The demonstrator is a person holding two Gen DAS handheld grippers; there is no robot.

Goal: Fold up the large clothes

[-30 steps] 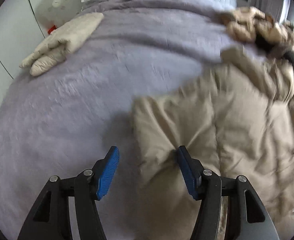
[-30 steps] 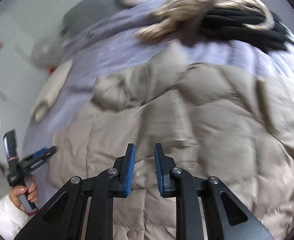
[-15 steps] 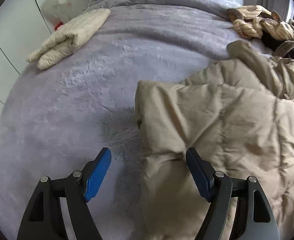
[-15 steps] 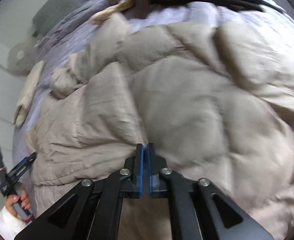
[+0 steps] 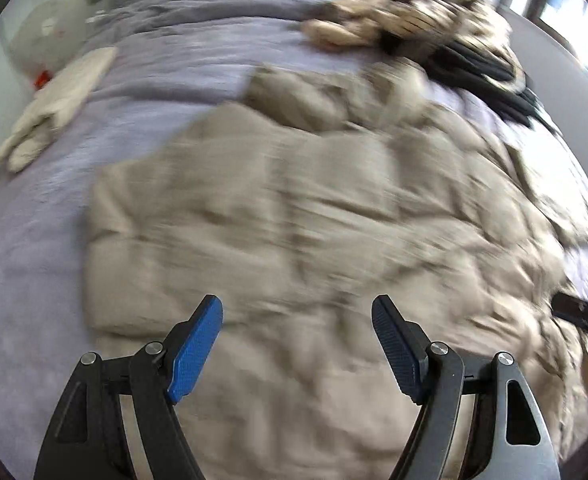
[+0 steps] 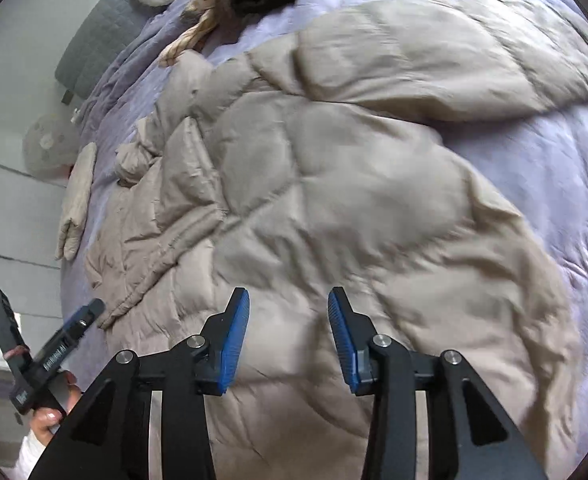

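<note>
The right gripper (image 6: 288, 322) jaws have just sprung apart, releasing the beige quilted puffer coat (image 6: 334, 184); the left gripper (image 5: 297, 336) jaws gape empty above it, suggesting this fold is laid.

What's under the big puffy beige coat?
The puffy beige coat lies spread on a fuzzy lavender blanket that shows all around it. Whether anything else hides beneath the coat cannot be seen, because it covers that part of the bed.

Lavender-covered bed (image 6: 574, 168), grey quilted headboard (image 6: 93, 40), white walls (image 6: 9, 200).
</note>
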